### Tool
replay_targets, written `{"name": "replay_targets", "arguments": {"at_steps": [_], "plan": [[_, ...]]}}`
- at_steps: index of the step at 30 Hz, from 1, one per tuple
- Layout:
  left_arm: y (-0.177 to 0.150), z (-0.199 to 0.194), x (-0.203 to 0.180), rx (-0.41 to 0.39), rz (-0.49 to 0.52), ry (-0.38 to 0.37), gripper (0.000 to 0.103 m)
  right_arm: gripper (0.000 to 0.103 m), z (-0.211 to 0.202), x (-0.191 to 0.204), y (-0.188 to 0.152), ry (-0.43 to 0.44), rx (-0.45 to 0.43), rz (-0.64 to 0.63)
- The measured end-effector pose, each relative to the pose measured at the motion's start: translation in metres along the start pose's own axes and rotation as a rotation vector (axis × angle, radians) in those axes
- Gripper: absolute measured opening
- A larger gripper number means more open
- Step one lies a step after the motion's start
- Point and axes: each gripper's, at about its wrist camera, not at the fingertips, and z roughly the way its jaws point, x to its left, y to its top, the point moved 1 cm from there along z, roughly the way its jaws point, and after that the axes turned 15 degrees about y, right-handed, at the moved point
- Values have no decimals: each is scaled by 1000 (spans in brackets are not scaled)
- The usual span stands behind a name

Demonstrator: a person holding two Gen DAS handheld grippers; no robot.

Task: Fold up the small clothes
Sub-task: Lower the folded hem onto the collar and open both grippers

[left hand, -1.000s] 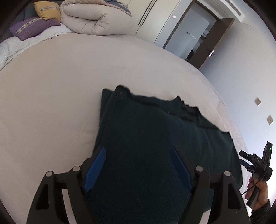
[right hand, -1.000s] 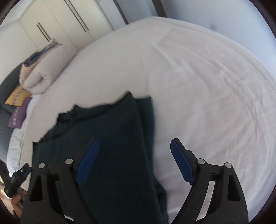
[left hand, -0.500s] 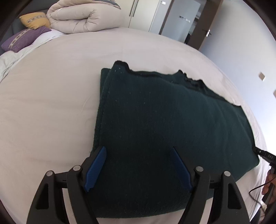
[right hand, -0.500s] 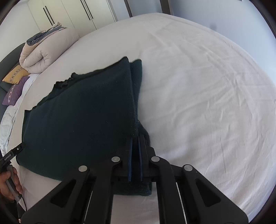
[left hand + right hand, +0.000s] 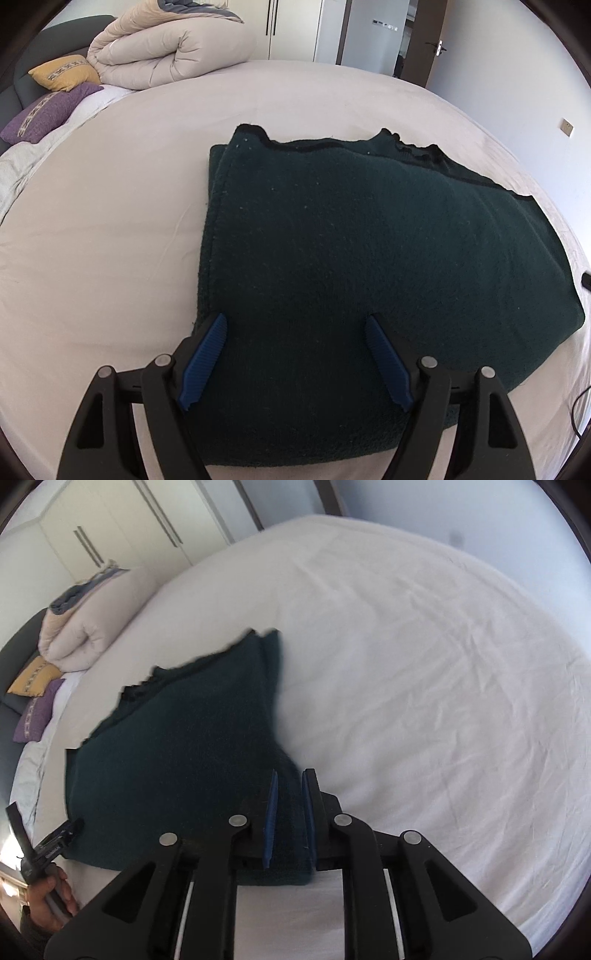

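Motion blur is smearing the dark green garment [image 5: 177,746] along its far edge in the right wrist view, while the right gripper [image 5: 290,812] is covering its near corner. Beside the garment, the frame edge is cutting off the person's hand [image 5: 46,897].

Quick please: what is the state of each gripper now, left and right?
Left gripper: open above the dark green garment, gripping nothing.
Right gripper: jaws opening slightly, garment corner between the pads.

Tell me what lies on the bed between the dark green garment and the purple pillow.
Nothing: in the left wrist view, only bare white sheet stretches from the dark green garment to the purple pillow. The right wrist view shows the same.
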Motion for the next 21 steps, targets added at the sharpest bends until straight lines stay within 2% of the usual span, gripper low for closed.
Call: {"name": "replay_targets", "arguments": {"at_steps": [2, 4, 8, 11, 14, 15, 17, 18, 19, 21], "plan": [[0, 0, 0, -2, 0, -1, 80, 13, 5, 20, 1, 34, 2, -28], [-1, 0, 1, -3, -4, -7, 80, 13, 18, 41, -1, 114, 34, -57], [-1, 0, 3, -3, -5, -14, 80, 14, 61, 66, -18, 238, 160, -58], [0, 0, 3, -3, -5, -20, 80, 19, 91, 57, -30, 236, 247, -11], [2, -2, 7, 2, -10, -38, 80, 19, 86, 37, -32, 302, 209, 86], [3, -4, 11, 3, -25, -51, 80, 19, 81, 33, -30, 285, 196, 88], [7, -15, 30, -9, -122, -91, 80, 20, 61, 29, -27, 214, 154, 51], [9, -19, 41, -20, -170, -86, 81, 28, 49, 29, -24, 183, 120, 28], [12, -24, 57, -37, -234, -72, 85, 50, 34, 30, -22, 185, 64, 10], [15, -25, 82, -43, -339, -78, 93, 75, -5, 33, -13, 259, -115, -25]]}}
